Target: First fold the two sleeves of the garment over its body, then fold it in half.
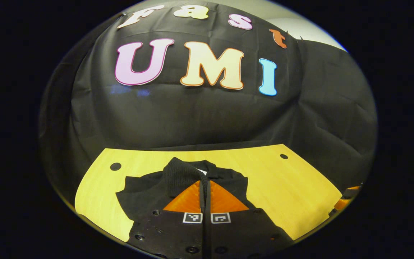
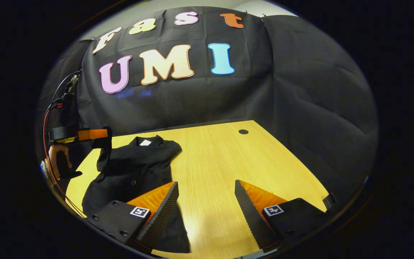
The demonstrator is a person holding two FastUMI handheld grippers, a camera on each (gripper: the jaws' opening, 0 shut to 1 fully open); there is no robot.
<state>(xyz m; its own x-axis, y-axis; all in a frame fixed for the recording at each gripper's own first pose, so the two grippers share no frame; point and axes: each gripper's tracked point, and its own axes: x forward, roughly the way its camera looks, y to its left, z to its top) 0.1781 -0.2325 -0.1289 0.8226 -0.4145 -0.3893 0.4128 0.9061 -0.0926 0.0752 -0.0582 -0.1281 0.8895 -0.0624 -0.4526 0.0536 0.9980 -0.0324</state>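
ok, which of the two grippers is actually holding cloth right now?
The left gripper: its fingers are closed on the black garment's sleeve, lifted off the table. The right gripper is open above bare wooden table.

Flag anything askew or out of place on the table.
The black garment lies skewed near the table's left edge, not centred. The left claw is shut on one sleeve, lifting it off the surface. Nothing looks spilled or damaged.

Black screw-studded claw (image 2: 205, 189) bodies carry square black-and-white markers.
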